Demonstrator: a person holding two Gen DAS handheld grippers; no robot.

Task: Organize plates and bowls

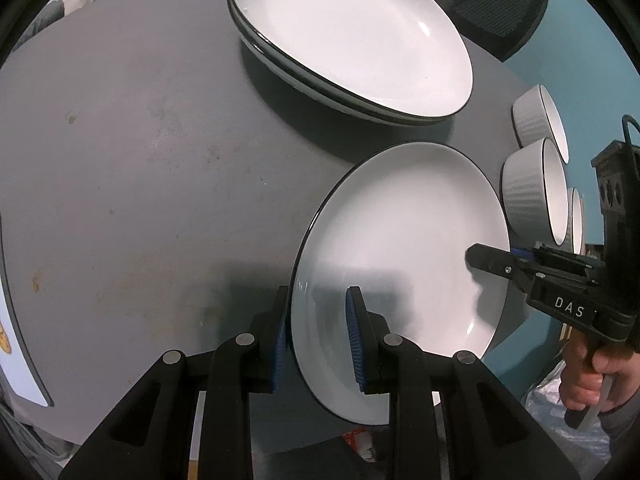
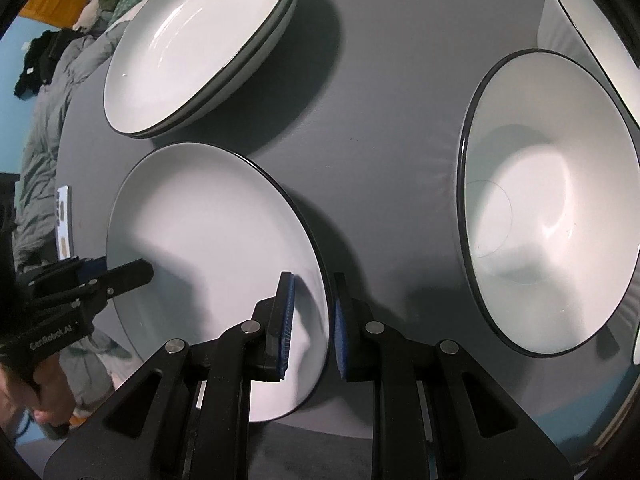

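Observation:
A white plate with a black rim (image 1: 400, 232) is held tilted just above the grey round table (image 1: 120, 160) by both grippers. My left gripper (image 1: 318, 312) is shut on its left rim, blue pads on either side. My right gripper (image 2: 314, 300) is shut on the opposite rim of the same plate (image 2: 208, 232). Each gripper shows in the other's view: the right gripper (image 1: 496, 262) at the plate's right edge, the left gripper (image 2: 132, 272) at its left edge. Behind the plate sits a stack of like plates (image 1: 352, 40) (image 2: 200, 40). Ribbed white bowls (image 1: 532, 196) (image 2: 552, 200) stand to the right.
More bowls stand further back on the right (image 1: 540, 120) (image 2: 592, 28). Another plate's rim (image 1: 16, 340) shows at the far left table edge. A black mesh chair (image 1: 500, 0) stands behind the table. A hand (image 1: 592, 380) holds the right gripper's handle. Grey clothing (image 2: 44, 120) lies beyond the table.

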